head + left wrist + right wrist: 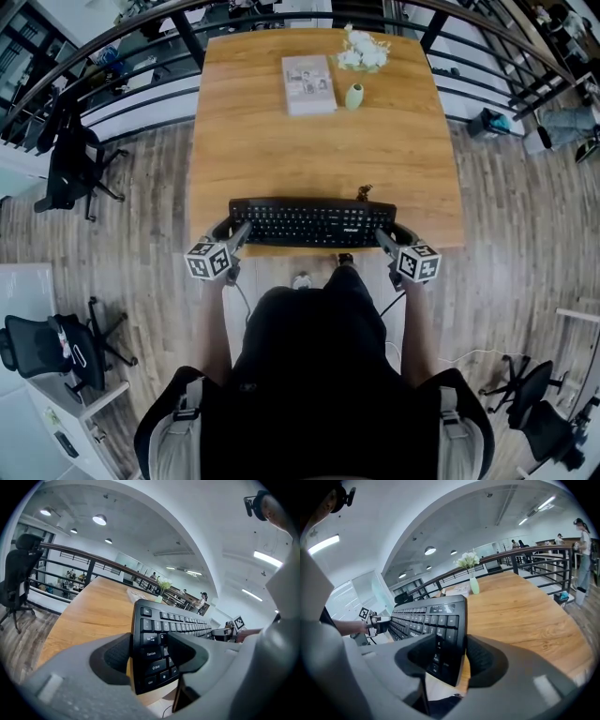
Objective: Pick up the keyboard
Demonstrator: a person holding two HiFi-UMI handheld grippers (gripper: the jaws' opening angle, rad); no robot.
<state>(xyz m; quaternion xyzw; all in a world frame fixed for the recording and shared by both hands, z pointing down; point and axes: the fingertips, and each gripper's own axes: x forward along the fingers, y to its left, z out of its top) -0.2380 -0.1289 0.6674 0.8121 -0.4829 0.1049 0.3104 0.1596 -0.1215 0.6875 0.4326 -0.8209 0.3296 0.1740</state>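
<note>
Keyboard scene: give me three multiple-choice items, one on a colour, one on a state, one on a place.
1. The keyboard is: A black; B white; C red.
2. The left gripper is: A open; B out of view; C shut on the keyboard.
3. The vase stands: A on the keyboard; B beside the book; C in the left gripper.
A: keys and case are black. C: its pads clamp the keyboard's end. B: vase and book stand together at the table's far end.

Person wears a black top (pixel 319 366); pale grey shoulder straps (pixel 187 412) flank it. Ahead of the top, left gripper (pixel 240 231) and right gripper (pixel 382 234): grey shells, black ribbed pads (pixel 117 656), black-and-white marker cubes (pixel 209 260), thin cables (pixel 246 302) trailing back.
</note>
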